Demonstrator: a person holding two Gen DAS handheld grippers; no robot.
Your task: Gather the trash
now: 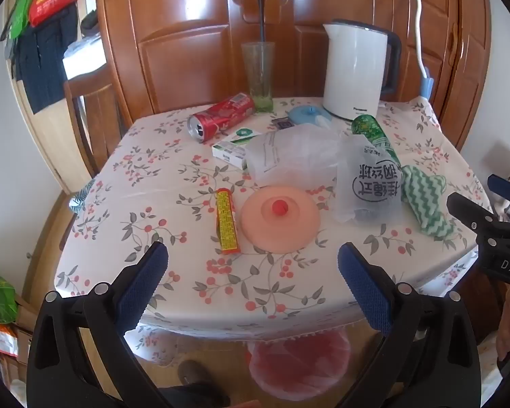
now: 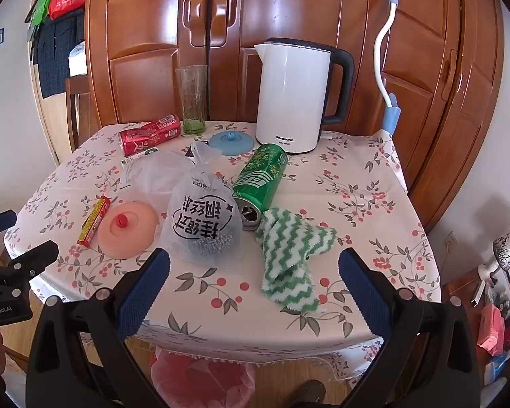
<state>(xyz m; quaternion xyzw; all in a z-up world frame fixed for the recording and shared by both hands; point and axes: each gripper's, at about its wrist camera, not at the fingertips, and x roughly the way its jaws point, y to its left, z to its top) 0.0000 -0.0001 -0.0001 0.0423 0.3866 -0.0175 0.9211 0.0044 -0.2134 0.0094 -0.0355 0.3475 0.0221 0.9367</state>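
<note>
On the floral tablecloth lie a red can (image 1: 221, 116) (image 2: 150, 133) on its side at the back left, a green can (image 2: 260, 183) (image 1: 374, 136) on its side, a yellow-red wrapper tube (image 1: 226, 220) (image 2: 93, 221), a crumpled clear bag (image 1: 289, 156) (image 2: 156, 173), a printed bag holding a steel scrubber (image 2: 204, 224) (image 1: 367, 183), and a small white-green box (image 1: 234, 148). My left gripper (image 1: 253, 261) is open and empty over the front edge. My right gripper (image 2: 255, 267) is open and empty, also at the front edge.
A white kettle (image 2: 292, 95), a glass (image 2: 191, 98), a blue lid (image 2: 231, 142), a pink lid (image 1: 279, 217) and a green-white cloth (image 2: 289, 258) are on the table. A red-lined bin (image 2: 200, 377) stands under the front edge. Wooden wardrobe behind; chair at left.
</note>
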